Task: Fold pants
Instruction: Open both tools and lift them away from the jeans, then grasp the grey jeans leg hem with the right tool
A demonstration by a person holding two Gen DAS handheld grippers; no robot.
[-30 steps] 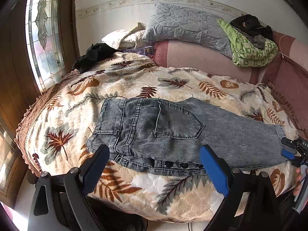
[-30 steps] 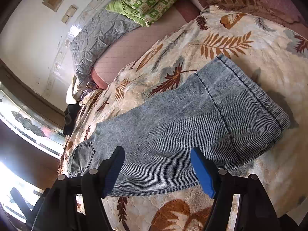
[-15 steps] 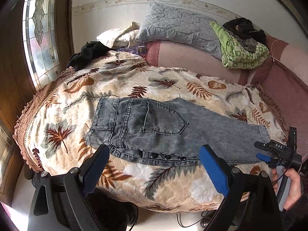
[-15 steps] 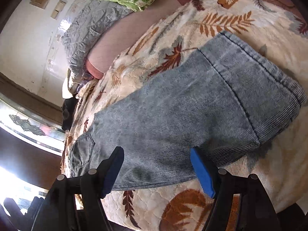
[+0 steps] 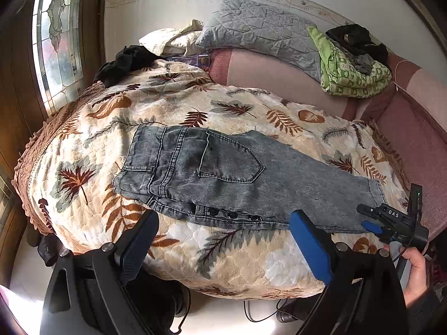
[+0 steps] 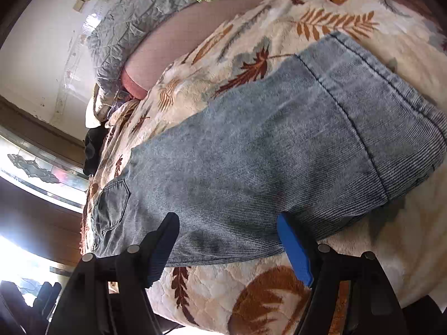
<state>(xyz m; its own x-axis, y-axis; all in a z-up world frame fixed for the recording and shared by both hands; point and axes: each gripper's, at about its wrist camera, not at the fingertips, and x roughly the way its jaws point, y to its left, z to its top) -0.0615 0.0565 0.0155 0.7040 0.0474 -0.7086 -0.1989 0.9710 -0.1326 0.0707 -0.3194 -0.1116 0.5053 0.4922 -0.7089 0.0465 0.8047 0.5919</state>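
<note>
Grey-blue jeans (image 5: pixel 240 178) lie flat on a leaf-patterned bedspread (image 5: pixel 173 106), folded lengthwise with a back pocket up, waist to the left and leg cuff to the right. My left gripper (image 5: pixel 223 243) is open and empty, in front of the jeans' near edge. My right gripper (image 6: pixel 227 240) is open and empty, its fingers just over the near edge of the leg close to the cuff (image 6: pixel 391 89). The right gripper also shows in the left wrist view (image 5: pixel 371 220), held by a hand beside the cuff.
A grey quilted pillow (image 5: pixel 262 33), a green patterned cloth (image 5: pixel 349 69) with dark clothes on it, and a black garment (image 5: pixel 125 61) sit at the bed's far side. A stained-glass window (image 5: pixel 56 36) is on the left. The floor (image 5: pixel 212 318) lies below the bed's near edge.
My left gripper has pulled back from the bed, so the jeans look smaller and farther. My right gripper has moved closer to the leg near the cuff. Both stay open.
</note>
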